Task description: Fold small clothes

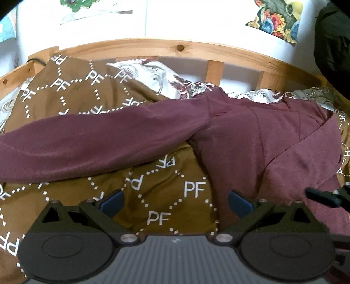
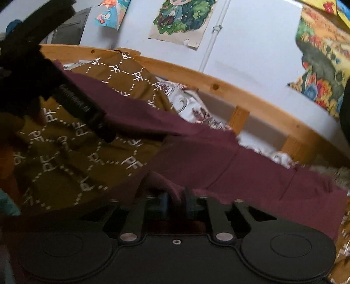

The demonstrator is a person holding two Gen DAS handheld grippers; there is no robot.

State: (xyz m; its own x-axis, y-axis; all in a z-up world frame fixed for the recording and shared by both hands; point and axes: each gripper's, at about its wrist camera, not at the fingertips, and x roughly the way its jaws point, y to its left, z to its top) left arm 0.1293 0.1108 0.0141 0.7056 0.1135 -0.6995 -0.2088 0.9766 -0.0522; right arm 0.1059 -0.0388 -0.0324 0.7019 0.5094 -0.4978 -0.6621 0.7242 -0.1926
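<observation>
A maroon long-sleeved shirt (image 1: 262, 144) lies on a brown bedspread with white "PF" print (image 1: 166, 203). One sleeve (image 1: 91, 144) stretches out flat to the left. My left gripper (image 1: 176, 203) hovers over the bedspread just short of the shirt's near edge, open wide, with only bedspread between its blue pads (image 1: 112, 202). In the right wrist view, my right gripper (image 2: 176, 204) is low at the shirt's (image 2: 229, 170) near edge. Its jaws stand narrowly apart, and a loose fold of maroon cloth sits between them. The left gripper's black body (image 2: 76, 104) crosses the upper left.
A curved wooden bed frame (image 1: 179, 47) runs behind the bedding, with a white patterned sheet (image 1: 157, 74) bunched against it. Posters (image 2: 181, 19) hang on the white wall. A dark bulky object (image 1: 332, 43) sits at the far right. The right gripper's finger (image 1: 321, 196) pokes in at the right edge.
</observation>
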